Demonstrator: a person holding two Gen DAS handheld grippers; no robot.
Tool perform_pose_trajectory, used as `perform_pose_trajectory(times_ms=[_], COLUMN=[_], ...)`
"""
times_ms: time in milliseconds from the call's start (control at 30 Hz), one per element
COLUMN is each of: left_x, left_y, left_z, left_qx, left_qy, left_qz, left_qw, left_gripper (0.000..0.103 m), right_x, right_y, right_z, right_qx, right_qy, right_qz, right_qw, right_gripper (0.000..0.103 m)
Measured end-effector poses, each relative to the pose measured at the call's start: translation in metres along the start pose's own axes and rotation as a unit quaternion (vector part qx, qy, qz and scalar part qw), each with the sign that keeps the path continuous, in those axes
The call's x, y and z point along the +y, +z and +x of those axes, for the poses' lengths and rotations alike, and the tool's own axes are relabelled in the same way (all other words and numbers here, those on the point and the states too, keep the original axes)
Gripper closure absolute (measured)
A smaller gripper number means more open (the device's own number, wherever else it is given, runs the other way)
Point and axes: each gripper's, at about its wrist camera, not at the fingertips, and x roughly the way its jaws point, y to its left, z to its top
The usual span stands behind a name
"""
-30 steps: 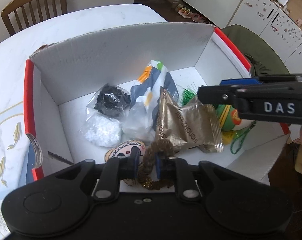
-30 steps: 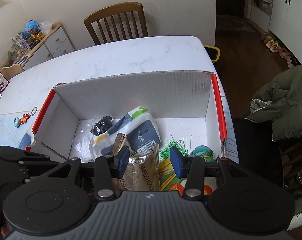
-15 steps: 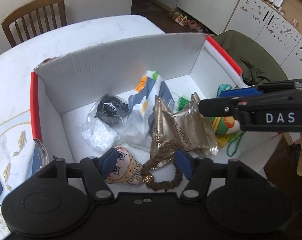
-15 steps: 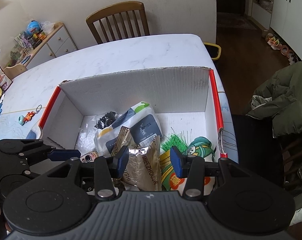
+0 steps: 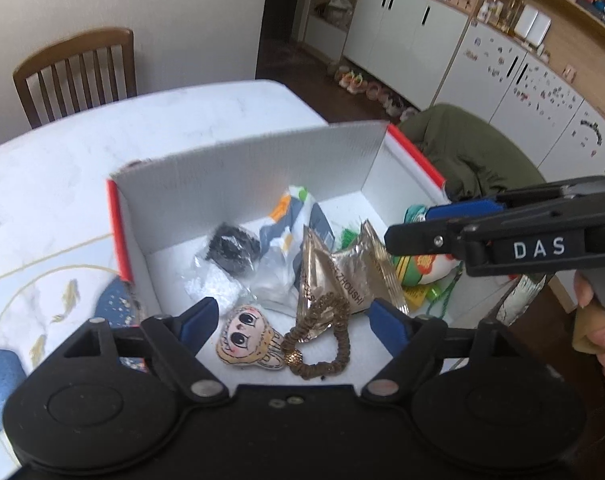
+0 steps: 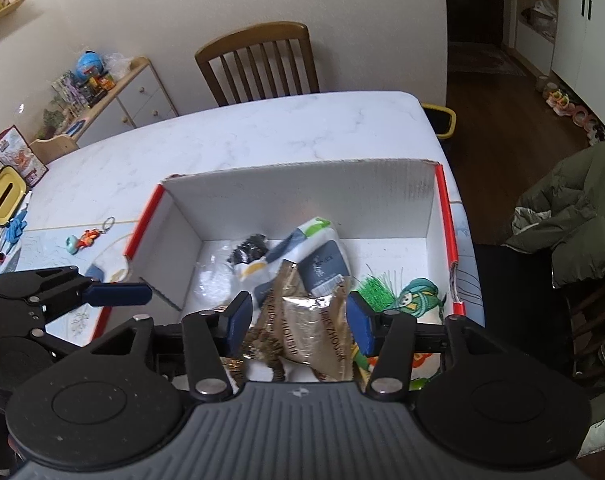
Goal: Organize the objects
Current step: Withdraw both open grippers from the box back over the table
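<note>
The left gripper hangs with fingers wide apart over a gold hair tie lying loose in the cardboard box, beside a doll charm. The right gripper, also spread and empty, hovers above a gold snack packet, perhaps the next thing to be sorted.

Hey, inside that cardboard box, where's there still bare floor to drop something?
Free: the box floor along the back wall, mostly its right corner. Crowded: the middle and front, with gold packets, plastic bags, doll and scrunchie.
</note>
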Motion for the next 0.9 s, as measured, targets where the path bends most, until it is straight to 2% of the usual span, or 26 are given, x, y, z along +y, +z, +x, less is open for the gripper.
perform_pose_trajectory(times_ms=[400,733,900], left_x=[0.042,0.09,0.123], left_y=[-0.012,-0.03,-0.04], left_z=[-0.055,-0.099,-0.114], left_qx=[-0.051,-0.085,-0.093], left_qy=[0.003,0.023,0.044], left_qz=[-0.03,-0.044,-0.053], left_qw=[0.9983,0.9952,0.9933], left_gripper=[0.011,0.001,0.001], right_x=[0.037,0.103,0.141], right_y=[-0.004,-0.011,-0.011], right_z=[-0.022,-0.035,-0.029], right_qx=[-0.028,-0.057,-0.062], right_qy=[0.017,0.047,0.06], right_qz=[-0.013,-0.051,-0.069], right_qw=[0.999,0.996,0.994], right_gripper=[0.043,0.029,0.021])
